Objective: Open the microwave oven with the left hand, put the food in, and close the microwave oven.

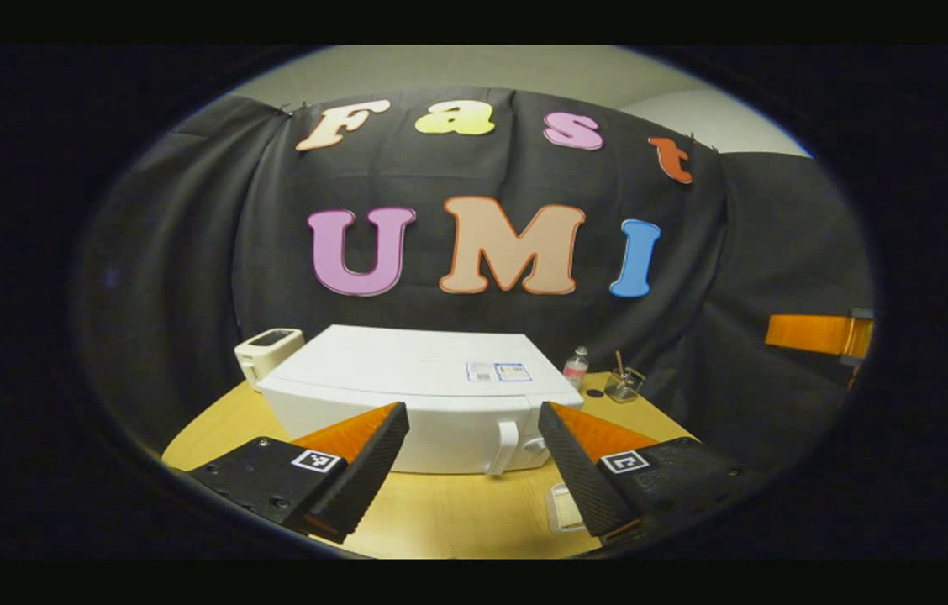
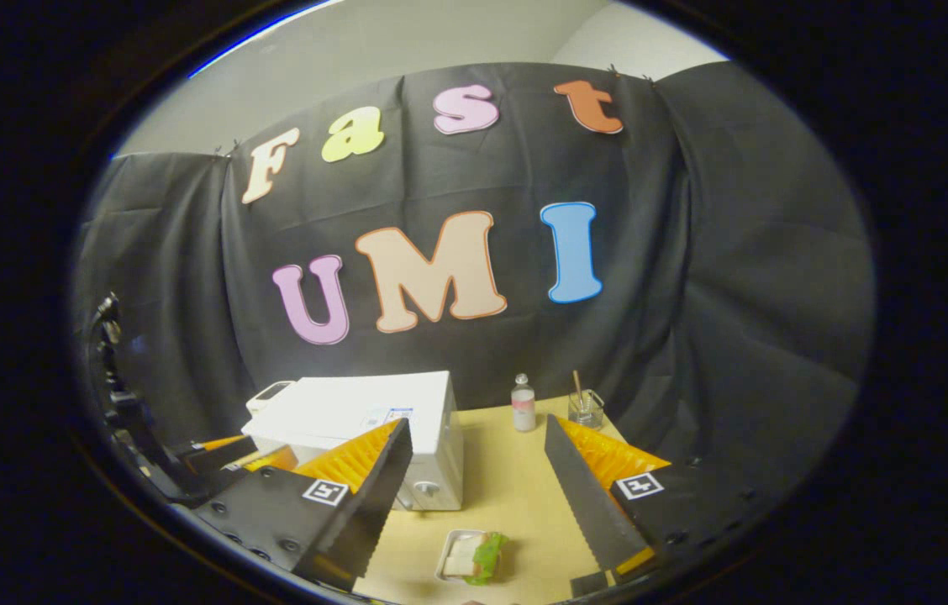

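Presently, left gripper view: microwave oven, white, door closed, at mid-desk, its handle facing front, presumably so the left gripper can reach it. Jaws spread wide, holding nothing, touching nothing. Toaster behind the oven's far corner.

Right gripper view: food, a sandwich with greens in a shallow tray, on the desk in front of the oven, likely staged for pickup. Right gripper above it; jaws wide, empty. Bottle and glass stand well back.
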`<action>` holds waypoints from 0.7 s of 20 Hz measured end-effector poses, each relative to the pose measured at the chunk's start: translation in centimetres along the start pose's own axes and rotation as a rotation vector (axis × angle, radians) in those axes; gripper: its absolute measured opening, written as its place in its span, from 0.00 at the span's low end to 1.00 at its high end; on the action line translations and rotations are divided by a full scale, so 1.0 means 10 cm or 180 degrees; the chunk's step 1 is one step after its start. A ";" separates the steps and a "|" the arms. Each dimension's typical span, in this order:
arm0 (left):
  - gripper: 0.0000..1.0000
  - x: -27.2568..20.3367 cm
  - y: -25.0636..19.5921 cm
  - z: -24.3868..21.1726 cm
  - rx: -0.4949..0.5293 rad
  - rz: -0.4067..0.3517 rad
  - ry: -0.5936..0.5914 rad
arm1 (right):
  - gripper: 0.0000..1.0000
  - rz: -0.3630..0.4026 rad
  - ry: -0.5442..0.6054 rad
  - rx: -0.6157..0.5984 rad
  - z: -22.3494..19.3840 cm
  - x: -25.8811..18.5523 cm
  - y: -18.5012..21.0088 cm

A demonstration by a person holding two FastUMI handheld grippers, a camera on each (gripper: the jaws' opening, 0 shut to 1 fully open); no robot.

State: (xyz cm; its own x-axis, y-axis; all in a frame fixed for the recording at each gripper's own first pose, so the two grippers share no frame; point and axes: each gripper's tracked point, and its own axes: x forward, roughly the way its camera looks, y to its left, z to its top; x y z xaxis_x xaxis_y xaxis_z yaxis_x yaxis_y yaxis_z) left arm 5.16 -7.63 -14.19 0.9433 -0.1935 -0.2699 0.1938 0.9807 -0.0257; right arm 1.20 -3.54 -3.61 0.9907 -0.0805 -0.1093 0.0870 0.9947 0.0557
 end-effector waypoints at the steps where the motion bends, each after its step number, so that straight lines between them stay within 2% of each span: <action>1: 0.97 0.07 -0.02 -0.12 -0.0021 -0.0024 0.0081 | 0.92 -0.0031 0.0017 0.0021 -0.02 0.00 -0.03; 2: 0.97 0.16 -0.02 -0.22 -0.0049 -0.0038 0.0125 | 0.99 -0.0058 0.0035 0.0045 -0.03 0.00 -0.06; 3: 0.97 0.25 -0.03 -0.34 -0.0076 -0.0059 0.0182 | 0.92 -0.0083 0.0047 0.0081 -0.04 0.00 -0.08; 5: 0.97 0.40 -0.06 -0.59 -0.0101 -0.0097 0.0339 | 0.92 -0.0125 0.0050 0.0133 -0.06 0.01 -0.12; 6: 0.97 0.47 -0.08 -0.69 -0.0087 -0.0113 0.0399 | 0.99 -0.0154 0.0057 0.0141 -0.06 0.02 -0.15; 7: 0.97 0.56 -0.07 -0.80 -0.0067 -0.0113 0.0479 | 0.99 -0.0181 0.0066 0.0149 -0.09 0.03 -0.19; 8: 0.97 0.63 -0.09 -0.89 -0.0049 -0.0125 0.0556 | 0.92 -0.0202 0.0076 0.0157 -0.09 0.04 -0.21; 9: 0.94 0.70 -0.11 -0.97 -0.0036 -0.0132 0.0629 | 0.92 -0.0228 0.0083 0.0166 -0.10 0.05 -0.24; 10: 0.97 0.76 -0.09 -1.07 -0.0024 -0.0128 0.0695 | 0.92 -0.0254 0.0086 0.0177 -0.11 0.05 -0.27; 11: 0.98 0.84 -0.09 -1.15 -0.0023 -0.0120 0.0742 | 0.99 -0.0280 0.0088 0.0185 -0.11 0.06 -0.29; 14: 0.97 1.00 -0.14 -1.35 -0.0071 -0.0127 0.0918 | 0.99 -0.0361 0.0097 0.0195 -0.11 0.08 -0.40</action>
State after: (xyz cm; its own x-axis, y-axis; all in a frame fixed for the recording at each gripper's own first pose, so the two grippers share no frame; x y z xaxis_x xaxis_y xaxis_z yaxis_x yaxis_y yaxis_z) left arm 10.66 -10.51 -29.83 0.8188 -0.2192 -0.5306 0.2204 0.9734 -0.0620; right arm 1.53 -7.54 -4.99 0.9706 -0.1892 -0.1484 0.2053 0.9734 0.1017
